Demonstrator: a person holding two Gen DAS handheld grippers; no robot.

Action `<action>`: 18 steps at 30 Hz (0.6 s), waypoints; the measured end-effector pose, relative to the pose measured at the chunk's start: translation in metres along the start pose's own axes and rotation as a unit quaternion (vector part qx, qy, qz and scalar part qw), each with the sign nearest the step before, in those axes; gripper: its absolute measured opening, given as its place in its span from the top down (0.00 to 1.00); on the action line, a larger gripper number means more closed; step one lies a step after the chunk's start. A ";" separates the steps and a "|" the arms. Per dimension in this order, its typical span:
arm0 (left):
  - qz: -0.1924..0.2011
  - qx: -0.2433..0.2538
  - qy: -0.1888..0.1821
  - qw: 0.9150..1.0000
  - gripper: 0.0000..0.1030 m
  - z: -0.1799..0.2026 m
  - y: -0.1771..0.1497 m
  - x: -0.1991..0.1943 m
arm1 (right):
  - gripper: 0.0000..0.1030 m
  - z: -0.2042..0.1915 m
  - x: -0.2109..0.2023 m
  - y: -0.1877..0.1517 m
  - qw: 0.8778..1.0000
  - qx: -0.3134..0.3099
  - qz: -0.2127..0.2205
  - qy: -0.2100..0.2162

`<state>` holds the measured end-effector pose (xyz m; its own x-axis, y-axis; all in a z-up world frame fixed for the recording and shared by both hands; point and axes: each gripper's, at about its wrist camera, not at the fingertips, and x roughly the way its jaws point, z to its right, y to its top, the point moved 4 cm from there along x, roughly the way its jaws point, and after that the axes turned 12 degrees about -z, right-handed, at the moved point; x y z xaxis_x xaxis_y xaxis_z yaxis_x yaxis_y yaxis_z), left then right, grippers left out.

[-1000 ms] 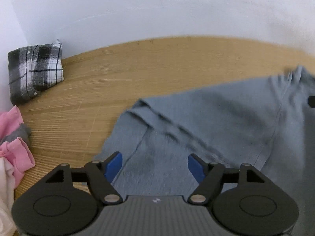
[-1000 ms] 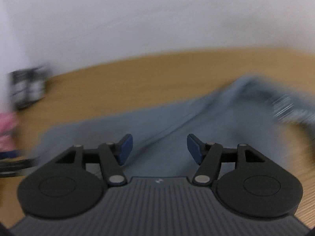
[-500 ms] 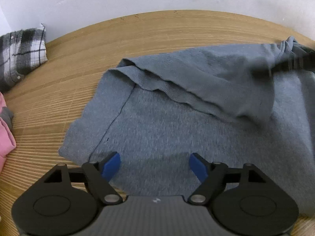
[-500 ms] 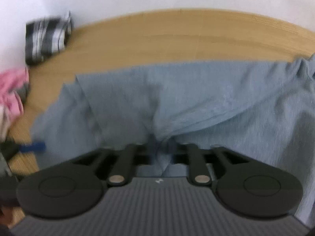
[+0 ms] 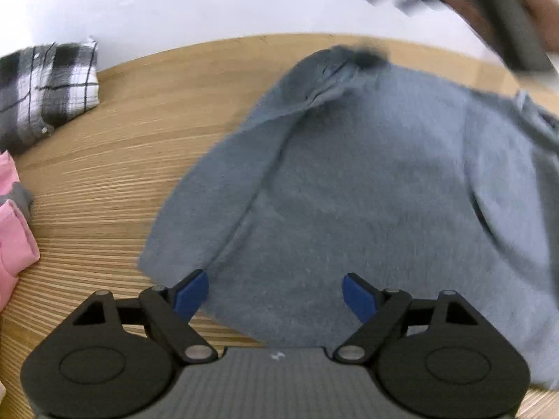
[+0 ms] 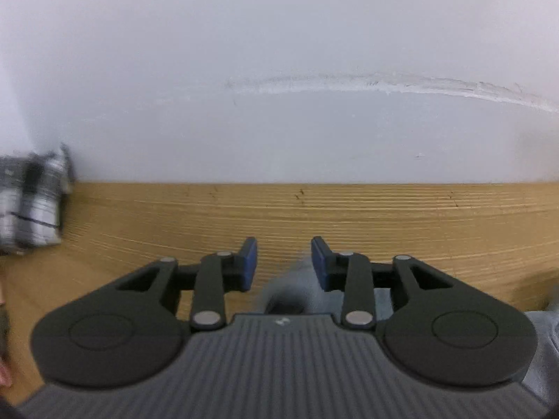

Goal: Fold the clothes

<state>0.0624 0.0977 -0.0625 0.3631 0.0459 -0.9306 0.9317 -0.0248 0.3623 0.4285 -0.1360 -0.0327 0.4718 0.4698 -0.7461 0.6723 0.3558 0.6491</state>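
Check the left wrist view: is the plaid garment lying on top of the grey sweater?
No, the folded plaid garment sits apart by the wall, with bare wooden table between it and the grey sweater.

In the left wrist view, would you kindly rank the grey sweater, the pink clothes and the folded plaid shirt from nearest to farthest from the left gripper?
1. The grey sweater lies directly under and ahead of the open left gripper.
2. The pink clothes lie at the left edge, off to the side.
3. The folded plaid shirt lies farthest, at the far left by the wall.
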 end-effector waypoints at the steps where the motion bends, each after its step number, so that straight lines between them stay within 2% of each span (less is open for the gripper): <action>1: 0.007 -0.008 0.005 1.000 0.16 -0.007 0.002 -0.002 | 0.51 0.009 -0.014 -0.017 1.000 -0.015 0.002 -0.001; 3: 0.014 -0.019 0.040 0.999 0.16 -0.022 0.008 -0.001 | 0.49 0.027 -0.043 -0.050 0.999 -0.046 0.006 -0.002; 5: 0.012 -0.024 0.071 0.997 0.16 -0.037 0.015 0.002 | 0.46 0.046 -0.078 -0.087 0.996 -0.082 0.008 -0.024; 7: 0.001 -0.026 0.067 0.997 0.16 -0.048 0.021 0.010 | 0.46 0.067 -0.114 -0.129 0.990 -0.129 0.002 -0.063; 9: -0.016 -0.027 0.063 0.998 0.16 -0.054 0.024 0.020 | 0.46 0.082 -0.150 -0.175 0.976 -0.181 -0.011 -0.118; 11: -0.027 -0.020 0.057 0.998 0.15 -0.056 0.026 0.029 | 0.46 0.096 -0.185 -0.219 0.958 -0.225 -0.028 -0.177; 14: -0.035 -0.010 0.041 0.999 0.13 -0.051 0.027 0.035 | 0.46 0.129 -0.229 -0.266 0.943 -0.216 -0.071 -0.243; 18: -0.039 0.008 0.031 0.999 0.09 -0.041 0.033 0.038 | 0.46 0.166 -0.279 -0.309 0.928 -0.127 -0.118 -0.329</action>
<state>0.1071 0.1397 -0.0839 0.2904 0.1098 -0.9506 0.9569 -0.0342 0.2884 0.1842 -0.5112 -0.0494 0.6304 -0.2106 -0.7472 0.6851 0.6036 0.4079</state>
